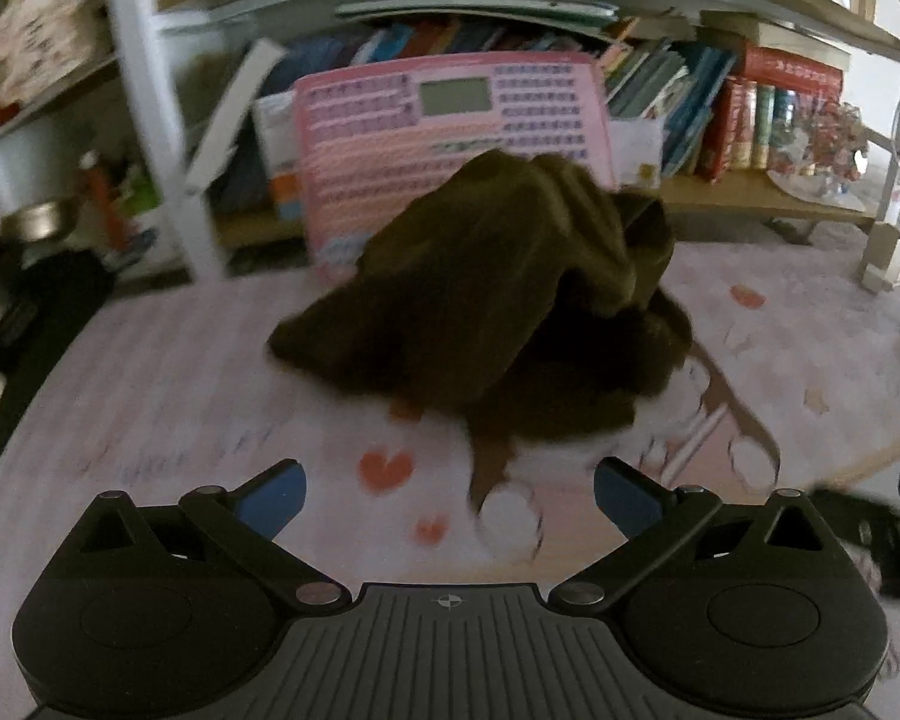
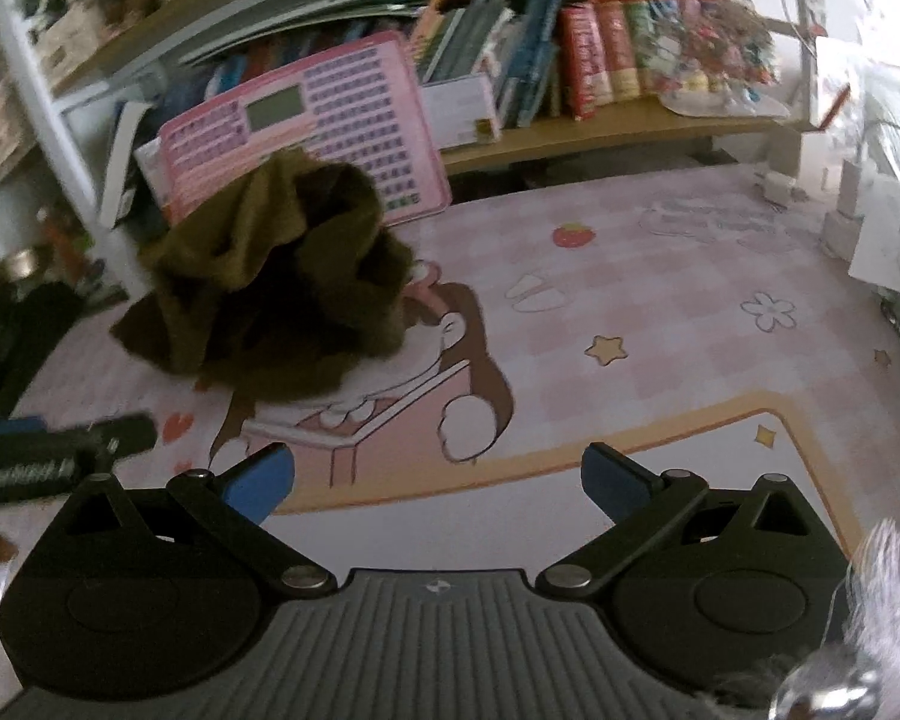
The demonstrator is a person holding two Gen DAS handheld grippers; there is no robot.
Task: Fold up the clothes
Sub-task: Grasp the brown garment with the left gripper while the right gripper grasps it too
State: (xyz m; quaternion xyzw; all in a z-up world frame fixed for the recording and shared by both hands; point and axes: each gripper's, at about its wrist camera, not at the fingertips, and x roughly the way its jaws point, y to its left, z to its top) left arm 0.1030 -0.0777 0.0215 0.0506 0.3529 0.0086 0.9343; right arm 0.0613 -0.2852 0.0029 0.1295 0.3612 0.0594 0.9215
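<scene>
A dark olive-brown garment (image 1: 498,300) lies crumpled in a heap on the pink cartoon-print mat (image 1: 180,372), at 12 o'clock from the left gripper (image 1: 450,498) and at about 10 o'clock from the right gripper (image 2: 438,486). Both grippers stand wide open with nothing between their blue fingertips; neither touches the cloth.

The garment looks light, soft and limp, a knit that will sag and slide rather than hold a shape. It is bunched high at the far side with 1 flap draped toward 9 o'clock. No hem, collar or sleeve can be told apart in the heap, so the loose flap at the left edge and the low lobe nearest the left gripper look like the easiest places to pinch. Probably it needs lifting and shaking flat before any fold.

The mat is smooth, flat and printed with hearts, stars and a cartoon figure; cloth should slide over it easily. Behind the heap at 12 o'clock leans a pink keyboard toy (image 2: 306,120) against a shelf of books (image 2: 600,54). In the right view a dark object (image 2: 60,450) lies at 9 o'clock, blurred.
</scene>
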